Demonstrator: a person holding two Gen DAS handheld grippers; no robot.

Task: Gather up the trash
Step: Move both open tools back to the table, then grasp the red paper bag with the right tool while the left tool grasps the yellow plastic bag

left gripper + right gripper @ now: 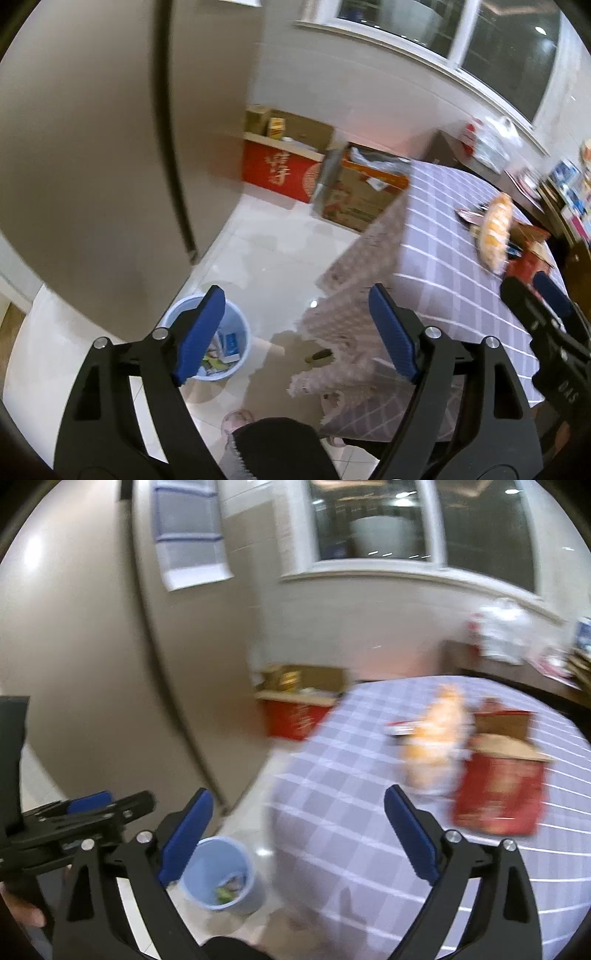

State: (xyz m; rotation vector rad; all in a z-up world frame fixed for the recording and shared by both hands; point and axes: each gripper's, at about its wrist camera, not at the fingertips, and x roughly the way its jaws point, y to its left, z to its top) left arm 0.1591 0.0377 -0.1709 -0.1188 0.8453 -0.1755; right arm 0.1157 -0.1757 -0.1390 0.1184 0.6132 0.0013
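Both my left hand-held gripper (295, 332) and right hand-held gripper (299, 838) are wide and empty, so I should reach slowly for the red box (498, 790) ahead on the surface (332, 775).

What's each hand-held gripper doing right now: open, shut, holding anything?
Left hand-held gripper: open, nothing between the pads.
Right hand-held gripper: open, nothing held.

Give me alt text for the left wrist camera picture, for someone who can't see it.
The left hand-held gripper hangs open and empty above a light blue trash bin holding paper scraps on the tiled floor. To the right stands a table with a checked cloth bearing a bag of orange snacks; cardboard boxes sit by the far wall.
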